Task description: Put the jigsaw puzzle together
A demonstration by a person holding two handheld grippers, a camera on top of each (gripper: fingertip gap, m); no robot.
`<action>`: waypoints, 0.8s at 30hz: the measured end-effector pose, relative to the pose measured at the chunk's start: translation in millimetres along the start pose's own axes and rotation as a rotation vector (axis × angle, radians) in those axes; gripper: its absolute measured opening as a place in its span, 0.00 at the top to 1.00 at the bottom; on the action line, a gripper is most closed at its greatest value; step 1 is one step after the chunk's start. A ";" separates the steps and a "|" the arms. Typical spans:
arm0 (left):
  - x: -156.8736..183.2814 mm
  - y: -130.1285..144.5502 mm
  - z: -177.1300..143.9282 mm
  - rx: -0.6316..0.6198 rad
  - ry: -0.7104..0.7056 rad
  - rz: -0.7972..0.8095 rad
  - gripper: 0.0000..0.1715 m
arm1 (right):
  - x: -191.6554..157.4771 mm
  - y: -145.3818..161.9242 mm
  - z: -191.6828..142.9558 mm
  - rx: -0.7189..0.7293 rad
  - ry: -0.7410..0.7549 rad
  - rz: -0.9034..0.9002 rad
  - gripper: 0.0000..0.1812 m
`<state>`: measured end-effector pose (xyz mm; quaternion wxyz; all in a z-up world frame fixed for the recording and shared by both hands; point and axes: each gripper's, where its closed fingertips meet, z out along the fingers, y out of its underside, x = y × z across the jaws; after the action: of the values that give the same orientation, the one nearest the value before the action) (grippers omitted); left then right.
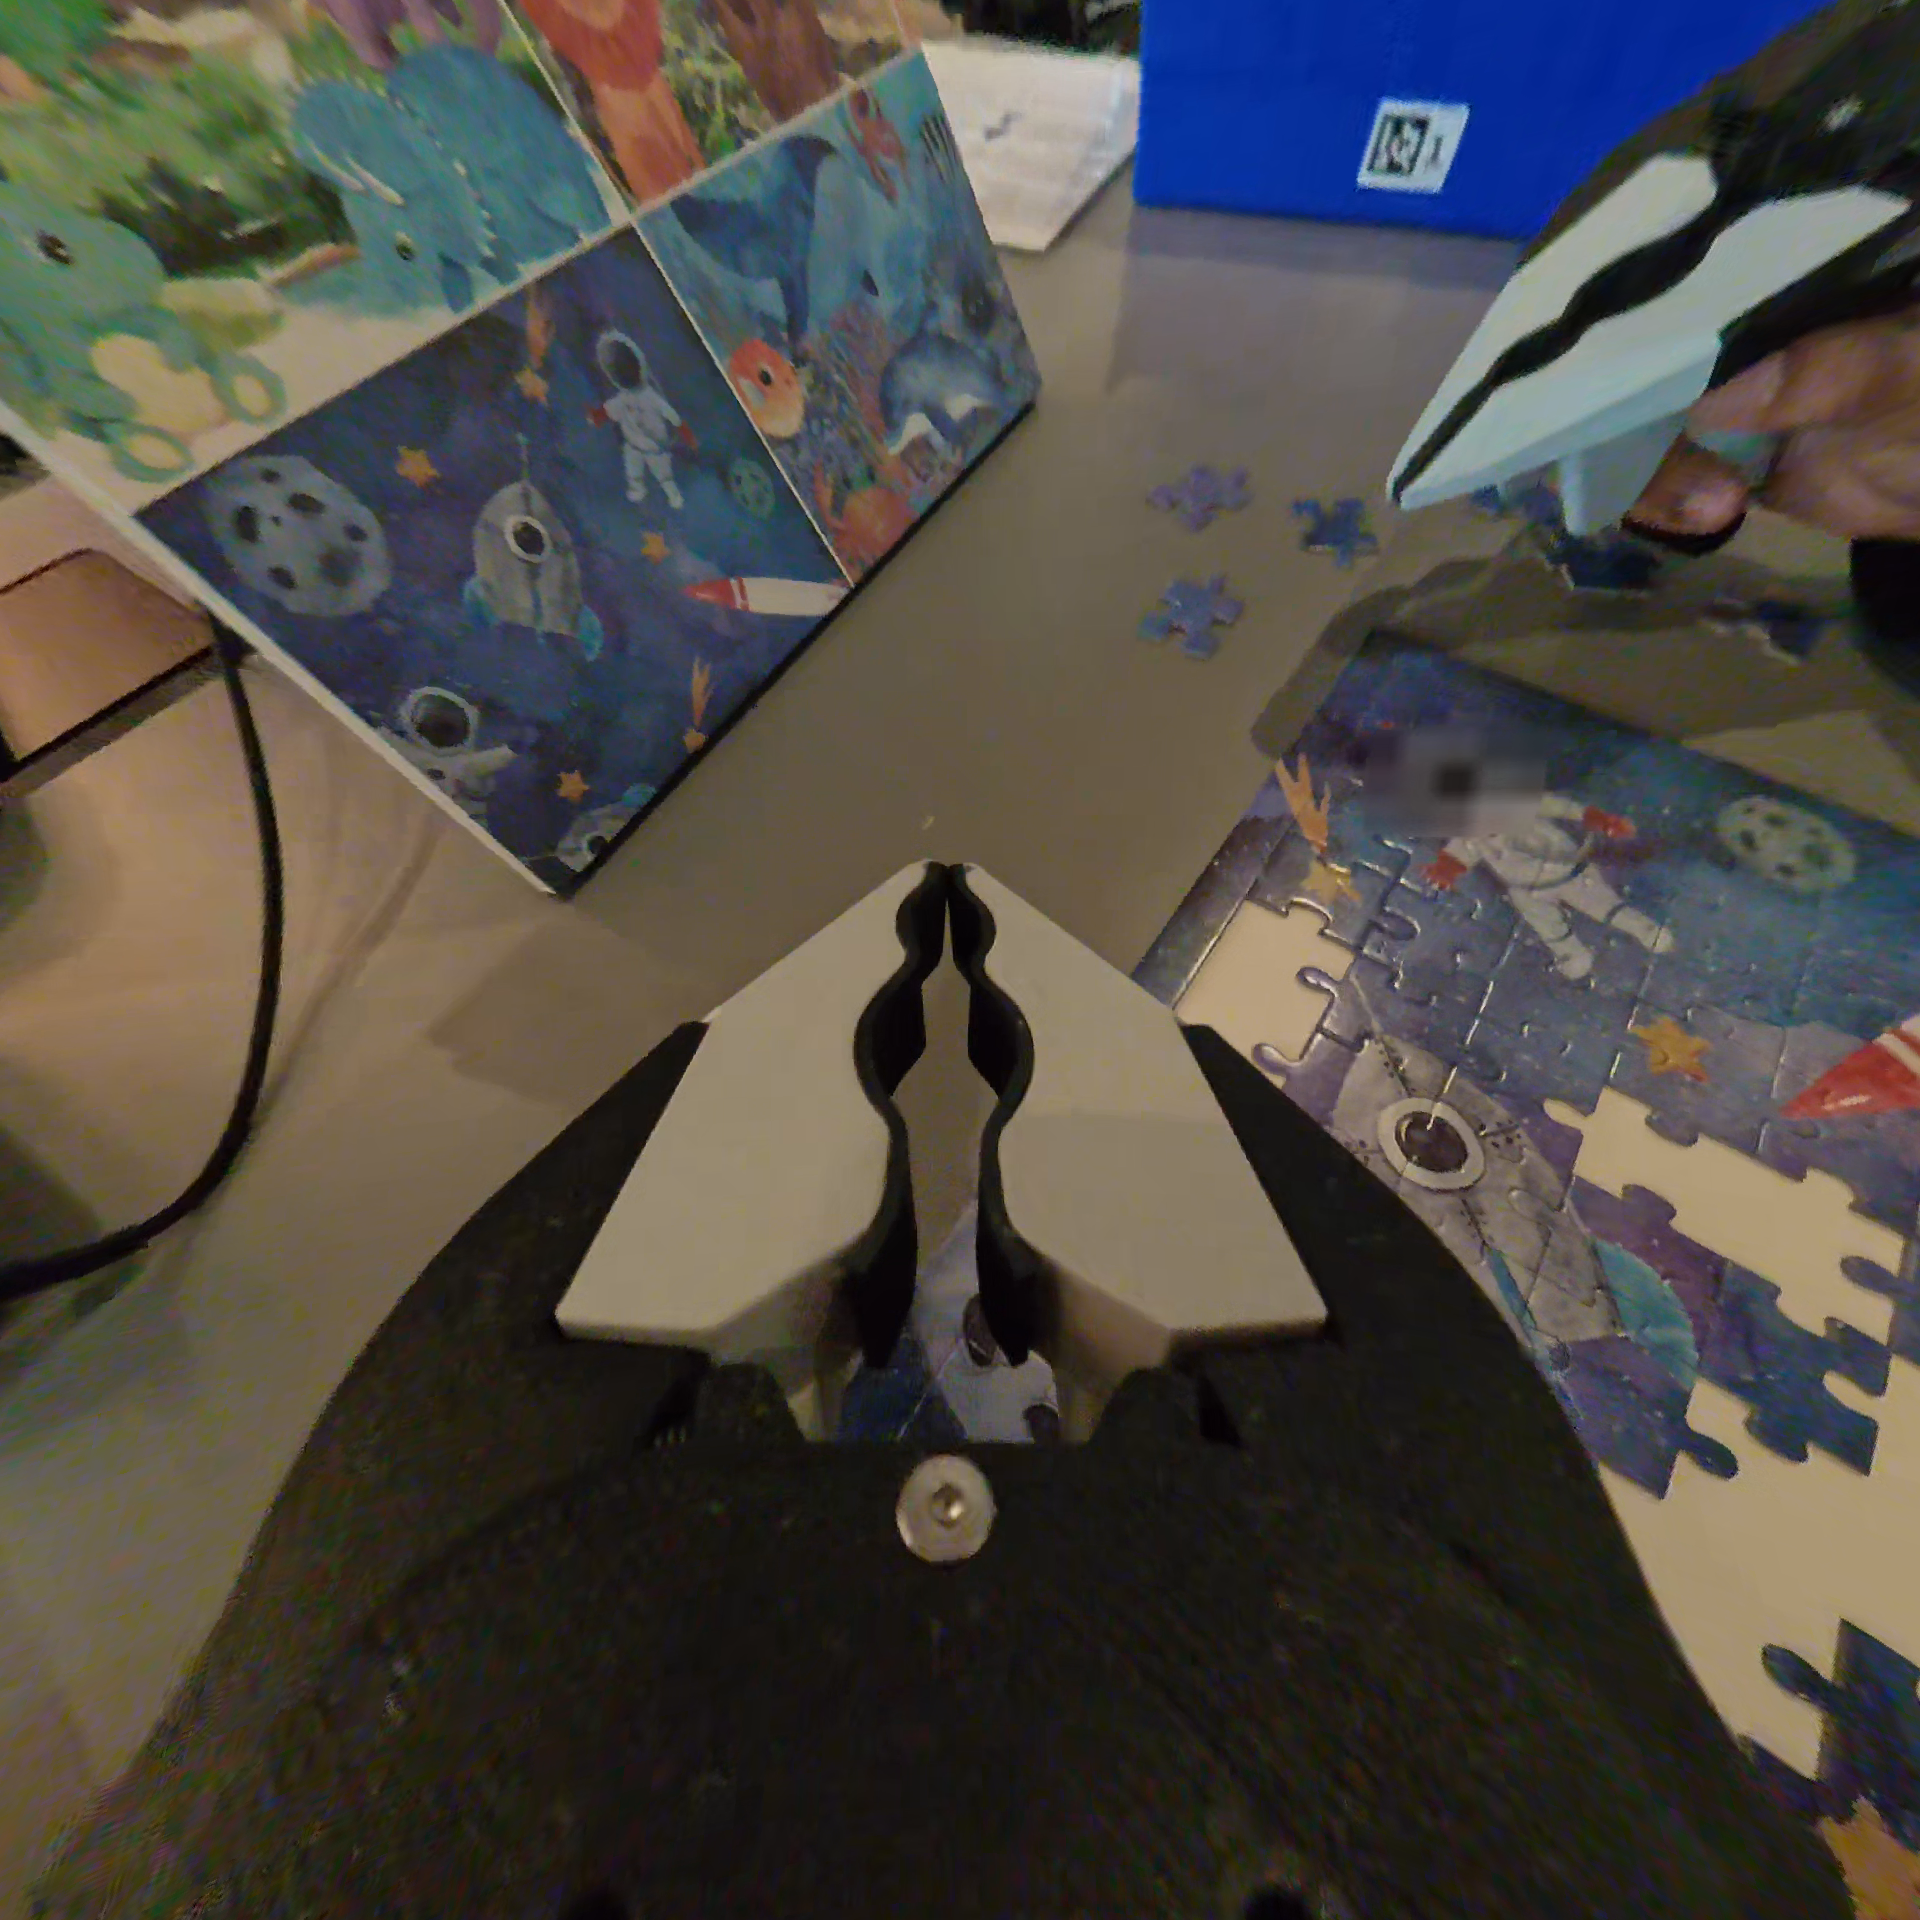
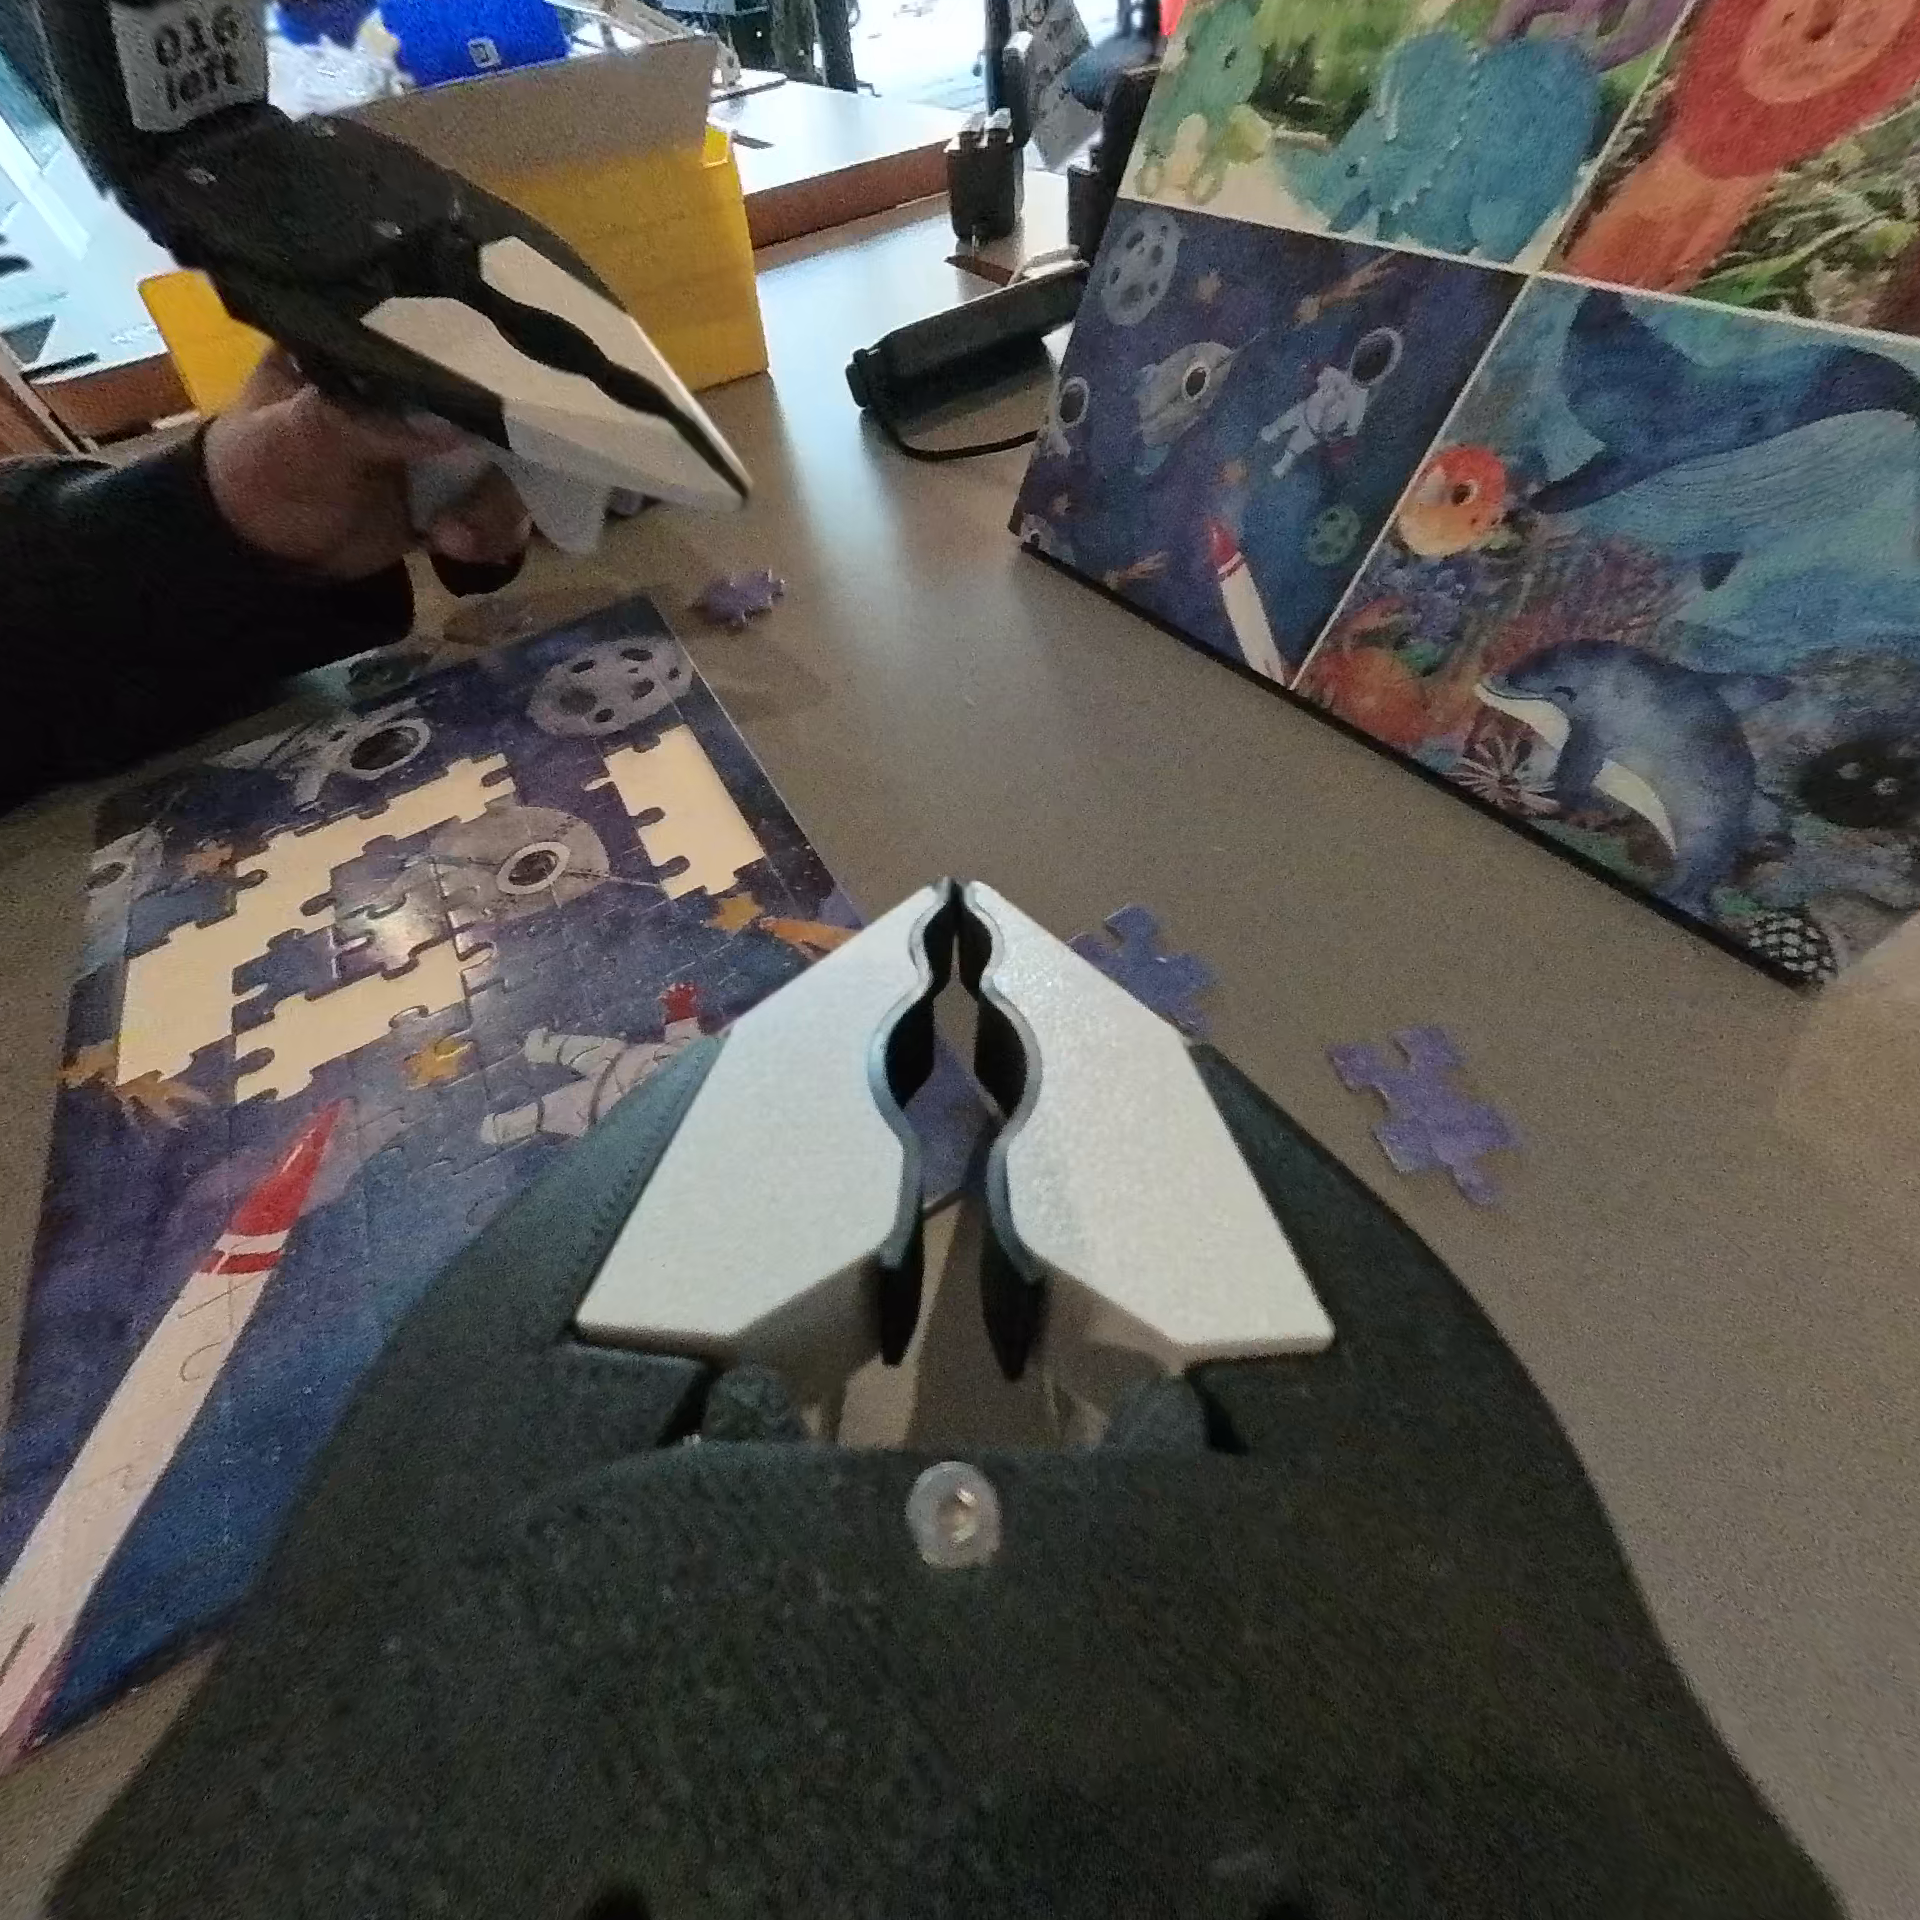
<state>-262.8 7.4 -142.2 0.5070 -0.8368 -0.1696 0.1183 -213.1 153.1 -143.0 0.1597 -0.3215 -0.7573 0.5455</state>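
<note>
A partly built space jigsaw puzzle (image 1: 1538, 997) lies flat on the grey table, with cream gaps (image 1: 1704, 1184) where pieces are absent. It also shows in the right wrist view (image 2: 343, 1143). My left gripper (image 1: 948, 868) is shut and empty, held above the table left of the puzzle. My right gripper (image 2: 954, 888) is shut and empty, at the puzzle's near right corner. Loose purple-blue pieces (image 1: 1200, 497) (image 1: 1190, 615) lie beyond the puzzle. Others (image 2: 1429, 1117) (image 2: 1143, 966) lie beside my right gripper. Each gripper shows in the other's view (image 1: 1403, 488) (image 2: 740, 488).
The puzzle box (image 1: 499, 520) stands tilted on the table, its picture side facing the puzzle; it also shows in the right wrist view (image 2: 1455, 540). A blue crate (image 1: 1455, 104) stands behind. A black cable (image 1: 255, 831), a yellow bin (image 2: 665, 260) and a black device (image 2: 966, 332) lie farther off. My hands' fingertips stand some 15 centimeters from each other. Measured from the fingertips, the black device (image 2: 966, 332) is 25 centimeters or so from the left gripper and 40 centimeters from the right.
</note>
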 end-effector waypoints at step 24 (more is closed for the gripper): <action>-0.4 -8.8 -5.5 0.080 0.049 -0.088 1.00 | 48.2 -47.0 -79.6 0.288 0.264 0.021 1.00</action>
<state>-262.6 6.5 -131.9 0.5489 -0.8102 -0.1887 0.0820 -216.4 233.3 -76.4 0.2960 -0.3720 -0.6405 0.6031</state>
